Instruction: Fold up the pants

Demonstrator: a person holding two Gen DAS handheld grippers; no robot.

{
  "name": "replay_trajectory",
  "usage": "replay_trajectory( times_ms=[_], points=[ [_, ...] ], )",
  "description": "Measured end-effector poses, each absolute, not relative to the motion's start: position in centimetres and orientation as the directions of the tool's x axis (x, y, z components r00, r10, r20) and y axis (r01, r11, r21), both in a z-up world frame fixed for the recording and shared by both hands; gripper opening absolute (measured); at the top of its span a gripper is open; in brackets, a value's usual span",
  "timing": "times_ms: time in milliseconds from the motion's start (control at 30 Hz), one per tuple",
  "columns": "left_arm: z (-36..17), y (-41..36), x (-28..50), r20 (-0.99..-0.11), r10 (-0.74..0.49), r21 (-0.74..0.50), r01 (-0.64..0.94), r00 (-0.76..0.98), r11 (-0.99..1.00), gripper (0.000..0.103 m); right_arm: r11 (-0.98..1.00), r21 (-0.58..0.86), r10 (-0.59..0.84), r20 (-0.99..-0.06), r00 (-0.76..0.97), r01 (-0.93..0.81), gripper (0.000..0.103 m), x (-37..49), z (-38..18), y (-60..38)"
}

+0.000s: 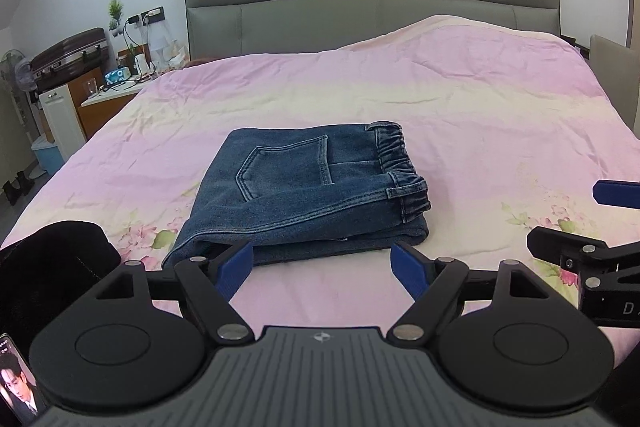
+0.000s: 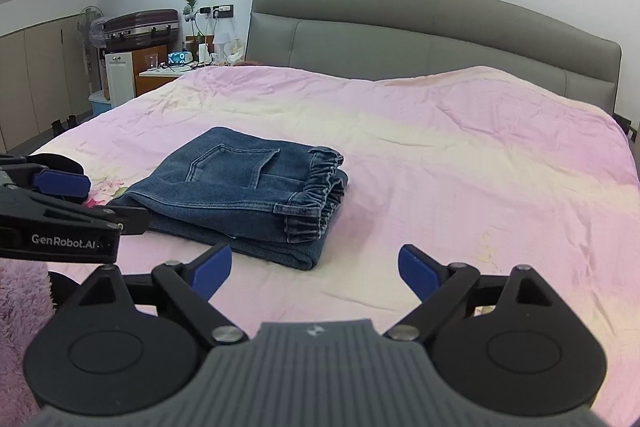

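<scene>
The folded blue denim pants [image 1: 304, 195] lie mid-quilt on the pink floral bed [image 1: 480, 115], waistband rightward, just ahead of the wide-open, empty left gripper [image 1: 322, 267], nearer than the equally open, empty right gripper [image 2: 316, 269].

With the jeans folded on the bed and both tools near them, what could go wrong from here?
1. The left tool sits open right at the near edge of the folded jeans; a nudge could push the stack crooked.
2. The layers at the elastic waistband already lie uneven and might slip apart on the wrinkled pink sheet.
</scene>
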State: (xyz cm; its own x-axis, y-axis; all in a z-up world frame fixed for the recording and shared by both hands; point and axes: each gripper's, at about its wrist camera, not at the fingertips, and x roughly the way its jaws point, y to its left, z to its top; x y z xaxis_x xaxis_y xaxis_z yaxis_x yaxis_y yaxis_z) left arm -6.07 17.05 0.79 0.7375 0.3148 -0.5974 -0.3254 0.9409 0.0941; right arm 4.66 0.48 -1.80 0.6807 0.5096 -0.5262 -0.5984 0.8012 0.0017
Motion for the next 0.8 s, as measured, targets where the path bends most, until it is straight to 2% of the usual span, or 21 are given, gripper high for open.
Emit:
replay_trajectory(
  times_ms=[800],
  points=[
    [1.7,16.2,-6.2,-0.592,0.316,0.103,-0.319,0.741,0.942,0.092,0.812,0.02,0.524,-0.464,0.714,-0.583,0.089,3.4,-0.1,-1.1]
  ],
)
